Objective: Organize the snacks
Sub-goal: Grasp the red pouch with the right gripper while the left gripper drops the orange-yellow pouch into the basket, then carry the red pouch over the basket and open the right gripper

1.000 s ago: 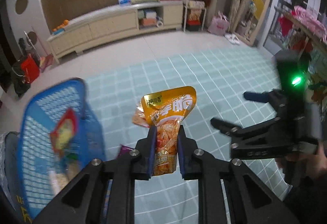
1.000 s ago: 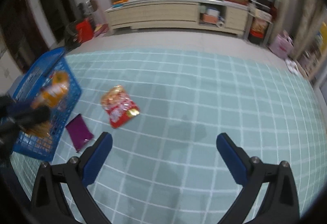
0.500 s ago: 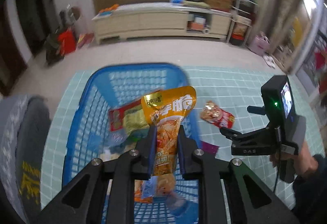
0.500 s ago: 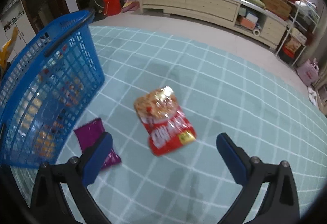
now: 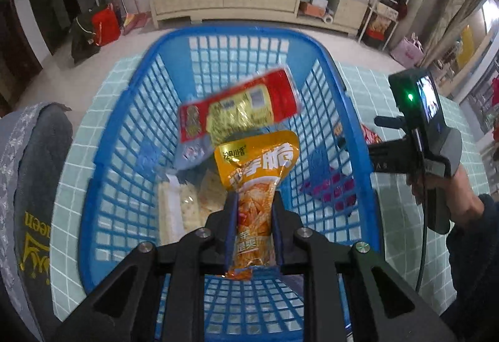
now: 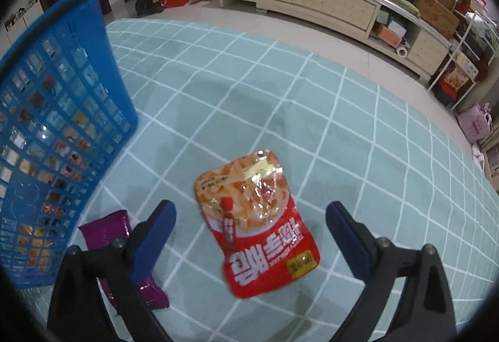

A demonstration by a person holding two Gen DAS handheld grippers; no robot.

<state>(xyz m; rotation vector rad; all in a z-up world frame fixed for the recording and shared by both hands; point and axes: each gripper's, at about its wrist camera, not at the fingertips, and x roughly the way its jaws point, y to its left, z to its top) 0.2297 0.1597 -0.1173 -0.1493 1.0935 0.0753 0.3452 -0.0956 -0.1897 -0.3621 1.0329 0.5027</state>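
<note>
Moved: left gripper (image 5: 253,211), clamping orange snack pouch (image 5: 257,183), over blue plastic basket (image 5: 103,136). Right gripper (image 6: 249,236) wide above red foil bag (image 6: 259,226); purple packet (image 6: 109,226) remains.

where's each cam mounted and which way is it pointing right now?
Left wrist: on the left gripper, looking down into the blue basket; its fingers clamp the orange snack pouch; the right hand shows.
Right wrist: on the open right gripper, facing the red snack bag on the mat.
Shared: basket, red bag, purple packet.
</note>
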